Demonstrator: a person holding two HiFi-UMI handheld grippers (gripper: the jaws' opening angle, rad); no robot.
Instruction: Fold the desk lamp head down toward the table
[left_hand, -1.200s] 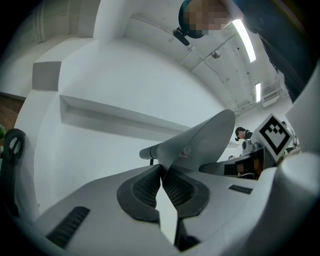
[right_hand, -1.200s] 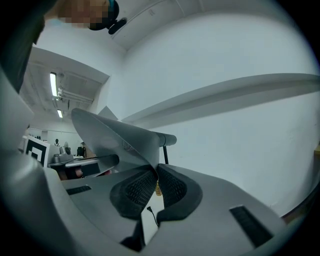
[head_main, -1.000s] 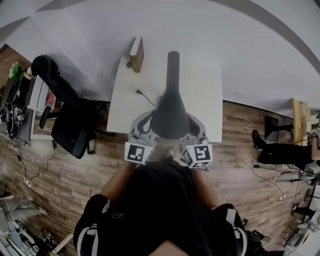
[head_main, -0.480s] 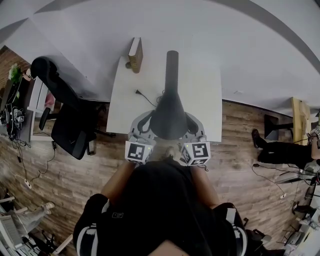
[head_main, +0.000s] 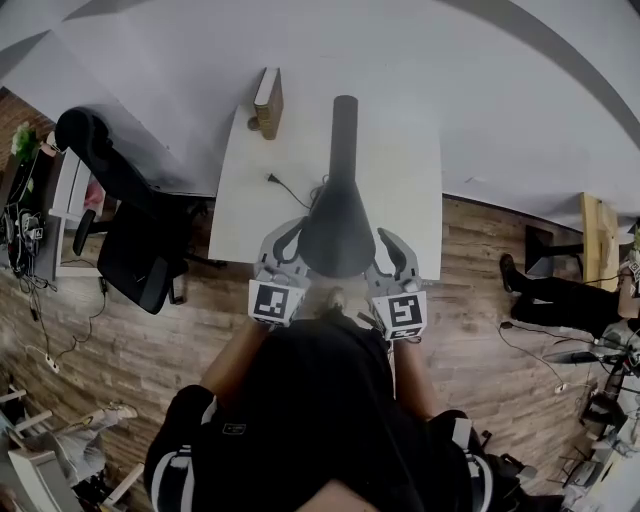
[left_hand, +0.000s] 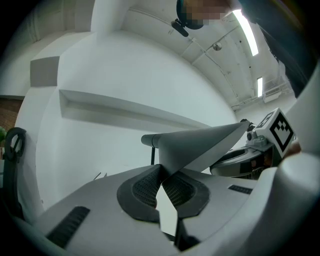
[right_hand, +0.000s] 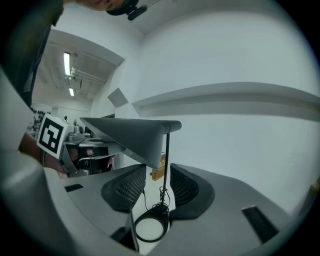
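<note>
Right tongs have let go of the lamp head and shifted off to its right side, jaws opening, with only the lamp stem showing through the gap. Left tongs stay clenched on the head's left rim. It juts level over the near edge of the white worktop.

On the table, the lamp; chair left; perhaps a box behind.

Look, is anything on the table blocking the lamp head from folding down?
Nothing visible does. Below the lamp head lie only its own base and cord; the brown box stands away at the table's far corner.
</note>
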